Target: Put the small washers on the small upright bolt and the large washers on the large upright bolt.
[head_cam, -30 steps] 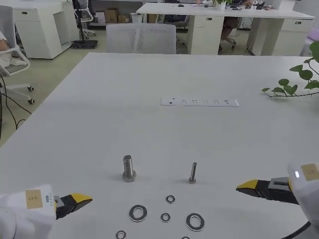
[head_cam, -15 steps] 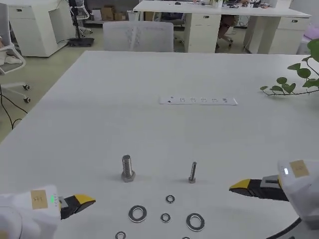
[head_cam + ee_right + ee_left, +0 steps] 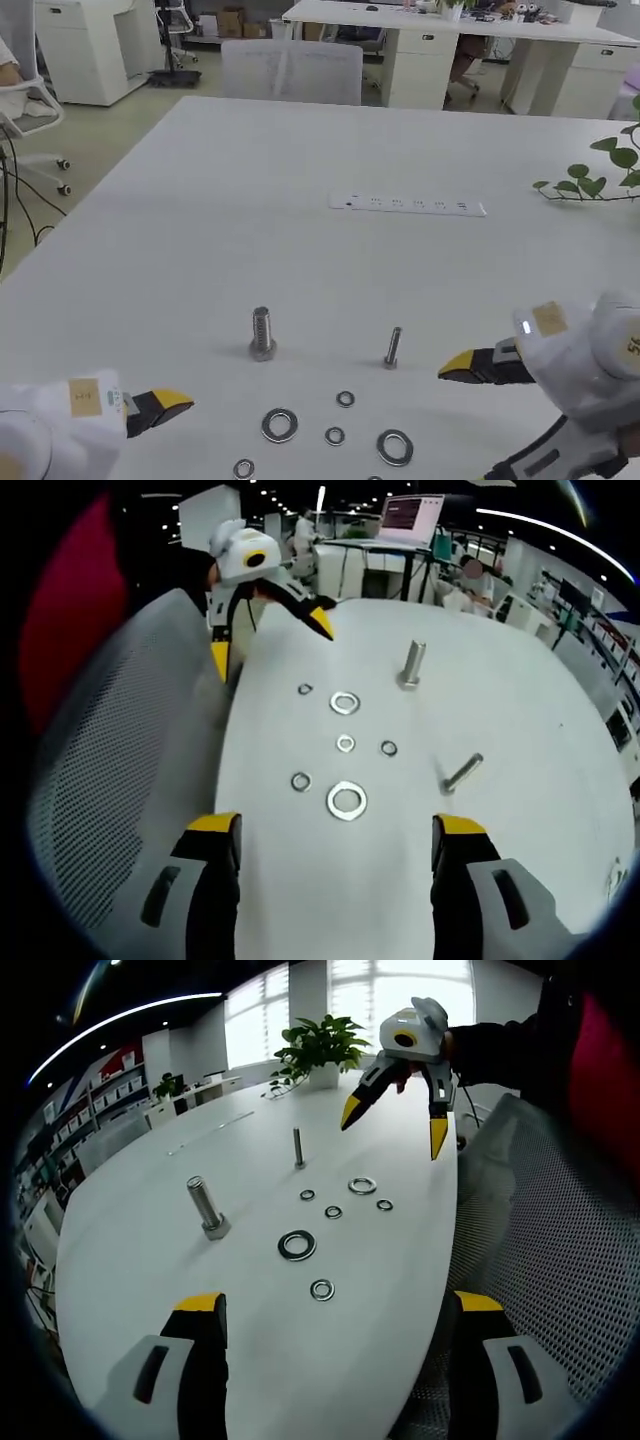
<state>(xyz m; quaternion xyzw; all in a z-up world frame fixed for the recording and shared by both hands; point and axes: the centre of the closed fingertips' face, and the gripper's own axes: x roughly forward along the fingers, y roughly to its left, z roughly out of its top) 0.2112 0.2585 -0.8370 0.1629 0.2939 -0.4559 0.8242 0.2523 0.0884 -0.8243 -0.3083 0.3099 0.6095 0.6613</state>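
Note:
On the white table [image 3: 300,240] the large bolt [image 3: 261,335] and the thin small bolt [image 3: 392,348] stand upright, bare. In front of them lie two large washers [image 3: 280,425] [image 3: 395,446] and several small washers [image 3: 345,399]. My left gripper [image 3: 165,403] hovers open at the near left, apart from them. At the right, my right gripper [image 3: 460,367] is open with its tip just right of the small bolt. In the left gripper view a small washer [image 3: 322,1289] lies ahead of the open left gripper [image 3: 335,1302]. A large washer [image 3: 346,800] lies before the open right gripper [image 3: 337,825].
A white power strip [image 3: 407,206] lies mid-table beyond the bolts. Plant leaves [image 3: 600,180] hang over the right edge. A mesh chair [image 3: 290,70] stands at the far side, with desks behind. Another mesh chair [image 3: 560,1260] sits close to the near table edge.
My right gripper has moved left, closer to the small bolt. The left gripper has stayed about where it was. The head camera has shifted a little.

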